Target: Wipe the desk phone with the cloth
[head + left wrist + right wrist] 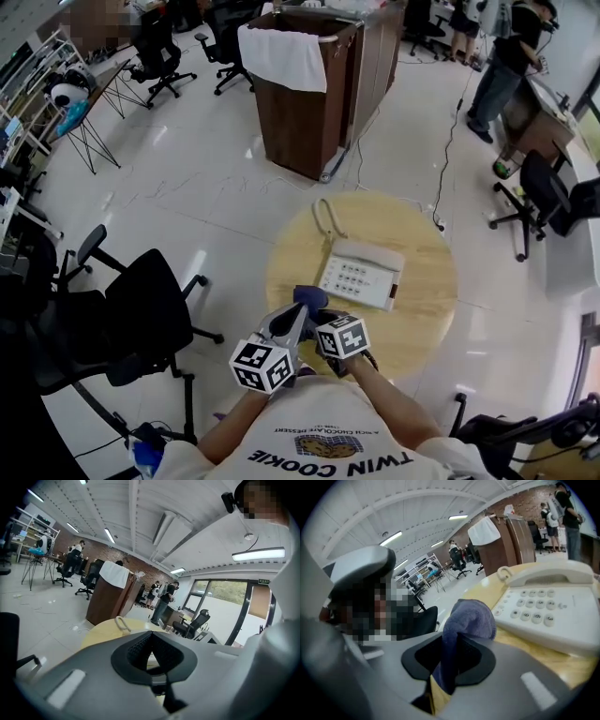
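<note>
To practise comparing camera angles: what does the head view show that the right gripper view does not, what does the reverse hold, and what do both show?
Only the head view: the whole round table, the left gripper and right gripper side by side, and a black chair on the floor. Only the right gripper view: ceiling lights, and the cloth plainly pinched between that gripper's jaws. Both: the phone, the cloth, the table and the wooden cabinet.
</note>
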